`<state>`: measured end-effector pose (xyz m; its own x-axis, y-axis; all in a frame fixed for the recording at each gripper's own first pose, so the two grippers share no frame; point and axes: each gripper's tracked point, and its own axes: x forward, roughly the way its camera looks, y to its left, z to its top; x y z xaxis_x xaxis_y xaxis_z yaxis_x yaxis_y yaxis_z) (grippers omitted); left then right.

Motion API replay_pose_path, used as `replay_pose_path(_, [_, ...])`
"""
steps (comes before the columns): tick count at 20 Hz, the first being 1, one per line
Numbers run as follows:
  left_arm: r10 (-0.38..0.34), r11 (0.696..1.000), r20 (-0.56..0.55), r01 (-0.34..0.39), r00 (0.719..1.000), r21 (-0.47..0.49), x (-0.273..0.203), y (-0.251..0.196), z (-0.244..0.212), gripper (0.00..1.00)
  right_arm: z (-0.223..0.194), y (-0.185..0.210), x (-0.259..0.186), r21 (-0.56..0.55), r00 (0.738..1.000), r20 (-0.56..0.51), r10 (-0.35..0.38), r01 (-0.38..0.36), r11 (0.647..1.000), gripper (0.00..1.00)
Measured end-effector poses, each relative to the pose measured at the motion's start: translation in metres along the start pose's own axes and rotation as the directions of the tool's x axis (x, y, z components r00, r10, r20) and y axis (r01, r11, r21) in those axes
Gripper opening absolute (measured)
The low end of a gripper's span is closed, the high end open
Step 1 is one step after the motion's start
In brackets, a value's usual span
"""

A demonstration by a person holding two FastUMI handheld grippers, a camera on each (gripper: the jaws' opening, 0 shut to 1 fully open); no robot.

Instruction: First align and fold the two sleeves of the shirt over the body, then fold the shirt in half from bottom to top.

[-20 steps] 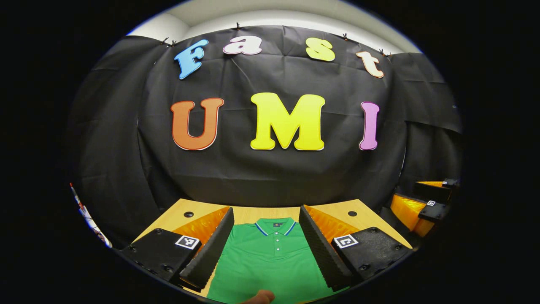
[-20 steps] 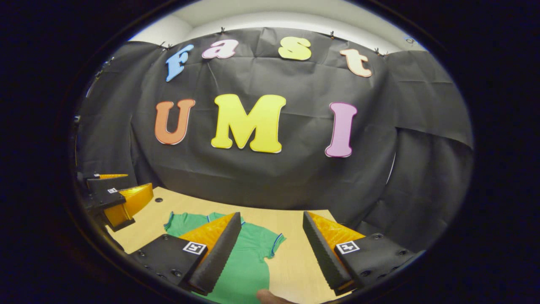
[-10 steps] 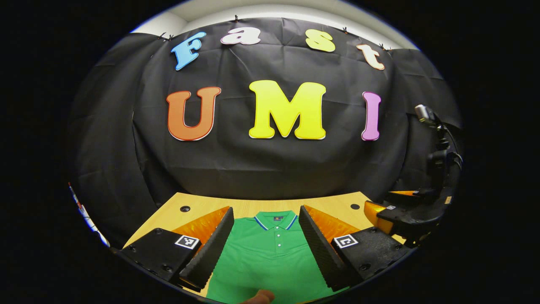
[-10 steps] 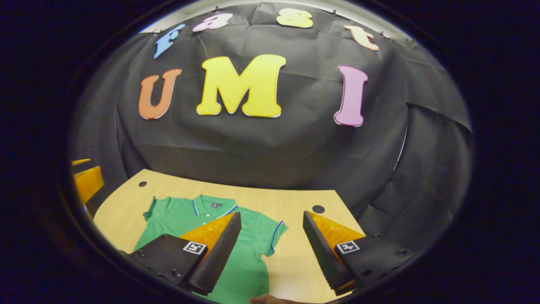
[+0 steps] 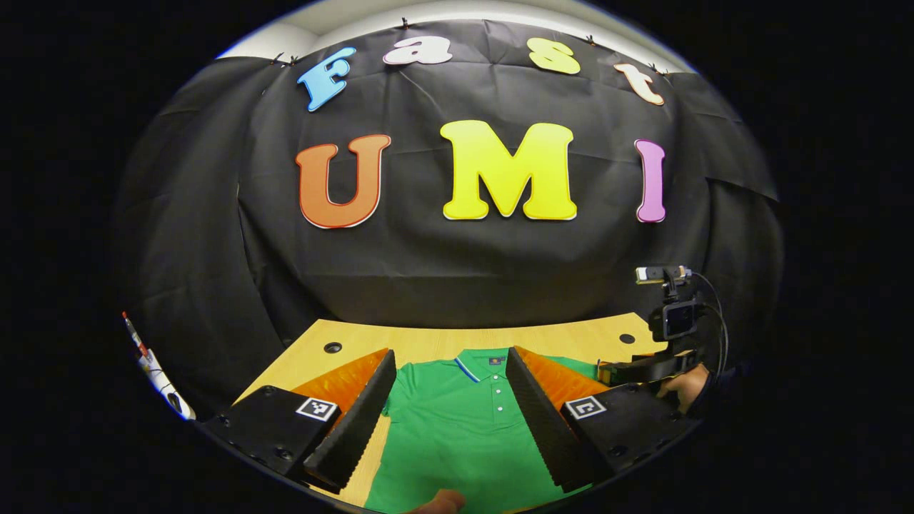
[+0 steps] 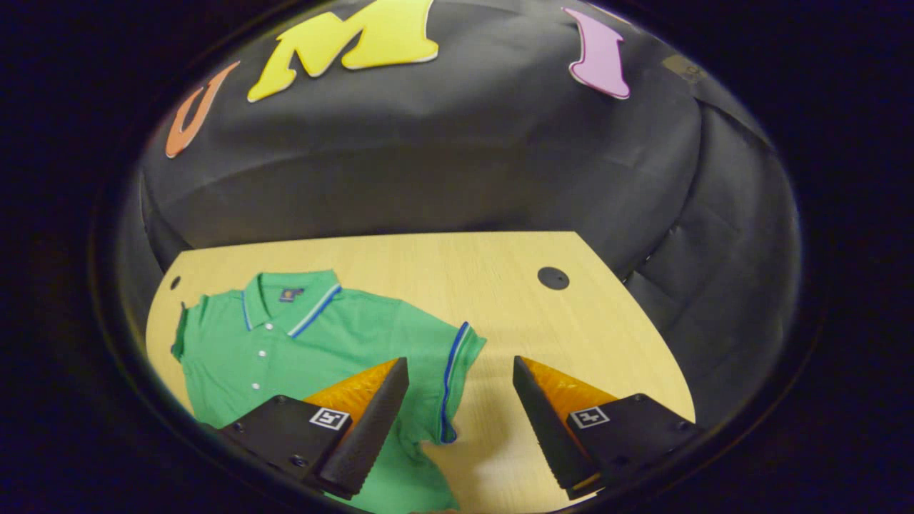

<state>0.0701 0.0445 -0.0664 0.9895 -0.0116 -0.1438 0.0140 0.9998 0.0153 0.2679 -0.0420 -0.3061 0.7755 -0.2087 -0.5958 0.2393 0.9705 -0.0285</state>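
Note:
A green polo shirt [image 6: 314,335] with a blue-striped collar lies flat and face up on the wooden table [image 6: 500,285]. Its sleeves are spread out. My right gripper [image 6: 460,360] hovers open just above the shirt's blue-trimmed right sleeve [image 6: 453,378], with the sleeve's edge in the gap between the fingers. My left gripper [image 5: 450,353] is open over the shirt's [image 5: 457,428] chest, the button placket between its fingers. In the left gripper view the right gripper [image 5: 643,370] sits low at the far right, held by a hand [image 5: 687,385].
The table has round holes near its back corners [image 6: 553,278] [image 5: 333,348]. The black cloth wall [image 6: 428,157] hangs close behind the table's far edge. Bare wood lies to the right of the sleeve. A thumb tip [image 5: 439,503] shows at the bottom of the left gripper view.
My right gripper has tipped downward and come closer to the shirt's right sleeve. The left gripper has shifted slightly left. Both stayed open.

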Motion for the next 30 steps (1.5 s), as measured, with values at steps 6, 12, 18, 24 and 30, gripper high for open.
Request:
replay_pose_path(6, [0.062, 0.998, -0.052, -0.064, 0.997, -0.027, -0.002, 0.021, -0.02, 1.0, -0.021, 0.009, 0.045, 0.03, 0.994, -0.111, -0.018, 0.021, 0.999, 0.95])
replay_pose_path(12, [0.09, 0.995, -0.096, -0.093, 0.991, -0.022, -0.006, 0.029, -0.038, 1.0, -0.027, 0.003, 0.057, 0.039, 0.989, -0.148, -0.025, 0.031, 0.999, 0.72])
replay_pose_path(18, [0.106, 0.994, -0.118, -0.109, 0.987, -0.02, -0.013, 0.034, -0.046, 1.0, -0.028, 0.009, 0.06, 0.05, 0.989, -0.145, -0.006, 0.014, 0.999, 0.07])
replay_pose_path(24, [0.125, 0.992, -0.116, -0.128, 0.985, -0.022, -0.022, 0.038, -0.048, 1.0, -0.014, -0.002, 0.048, 0.023, 0.993, -0.109, -0.053, 0.056, 0.998, 0.04])
replay_pose_path(30, [0.128, 0.991, -0.092, -0.131, 0.988, -0.03, -0.033, 0.043, -0.044, 1.0, 0.03, 0.019, 0.018, -0.022, 1.0, -0.004, -0.004, 0.004, 1.0, 0.04])
